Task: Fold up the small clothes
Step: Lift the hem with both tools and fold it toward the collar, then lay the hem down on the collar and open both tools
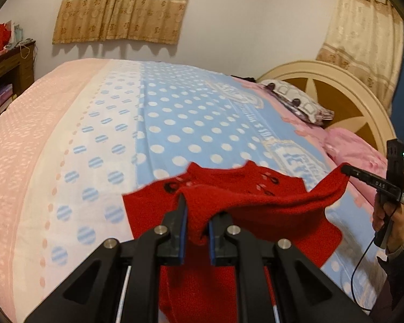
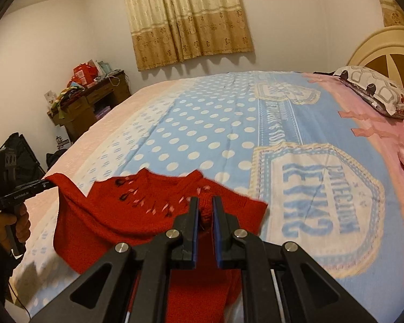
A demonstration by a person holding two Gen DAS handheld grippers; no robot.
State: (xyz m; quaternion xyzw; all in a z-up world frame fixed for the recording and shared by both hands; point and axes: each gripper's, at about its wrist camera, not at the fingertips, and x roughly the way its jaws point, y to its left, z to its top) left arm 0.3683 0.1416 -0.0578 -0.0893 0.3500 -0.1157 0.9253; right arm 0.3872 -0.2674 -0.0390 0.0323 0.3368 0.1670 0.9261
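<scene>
Clamped on red knit, the left tongs [image 1: 197, 224] and right tongs [image 2: 205, 215] each pinch an edge of a small red sweater [image 1: 256, 204], holding it stretched just above the near side of a bed [image 1: 175, 113] covered in a blue polka-dot blanket [image 2: 202, 123], a patterned pillow [image 2: 374, 91] far right.

- We've got the sweater [image 1: 256, 204] on the bed [image 1: 153, 123], stretched between our two grippers.
- Left gripper [image 1: 196, 223] pinches one edge, right gripper [image 2: 205, 215] the other.
- Beyond the sweater, the blanket [image 2: 215, 134] runs to the far wall.
- Pillow [image 2: 374, 91] lies far right, before the headboard [image 2: 385, 51].
- Desk [image 2: 94, 102] stands left of the bed.
</scene>
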